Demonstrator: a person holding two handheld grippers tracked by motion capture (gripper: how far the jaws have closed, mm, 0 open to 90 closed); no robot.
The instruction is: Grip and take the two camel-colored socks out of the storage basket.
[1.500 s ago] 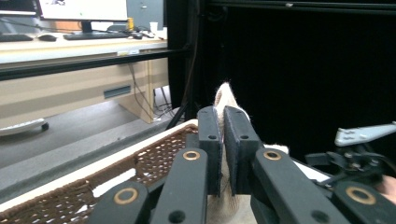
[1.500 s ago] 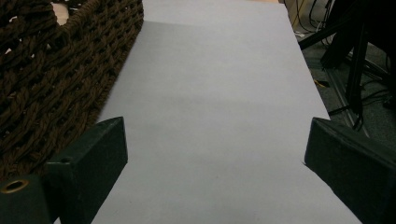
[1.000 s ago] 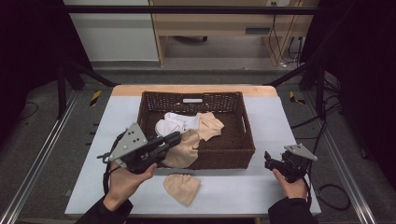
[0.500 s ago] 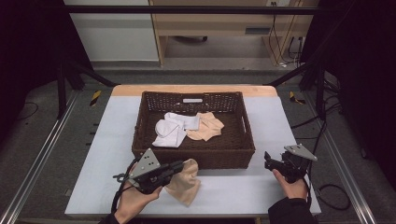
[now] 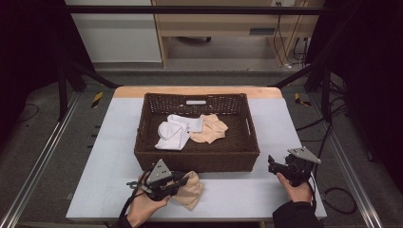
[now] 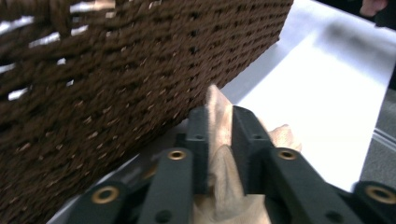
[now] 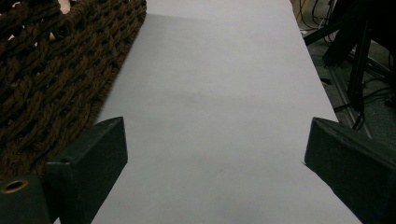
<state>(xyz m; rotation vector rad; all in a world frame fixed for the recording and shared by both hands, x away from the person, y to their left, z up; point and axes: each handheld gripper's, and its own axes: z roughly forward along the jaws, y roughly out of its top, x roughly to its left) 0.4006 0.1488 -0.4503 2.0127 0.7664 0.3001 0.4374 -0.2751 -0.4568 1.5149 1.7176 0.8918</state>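
Beige socks (image 5: 191,189), two, are lying stacked on the table (image 5: 109,156), just before the basket's (image 5: 197,159) near wall, long axis unclear. Left gripper (image 5: 178,183) jaws have been opening, sock still between them. Right gripper (image 5: 272,165) is gaping wide, empty. Basket is holding three more socks.

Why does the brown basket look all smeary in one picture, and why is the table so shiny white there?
In the left gripper view the dark brown woven basket sits very close and is blurred, and the white table glares, washed out by light. In the right gripper view the basket's weave is sharper and the table looks dim grey. The high view has dark, shadowy edges.
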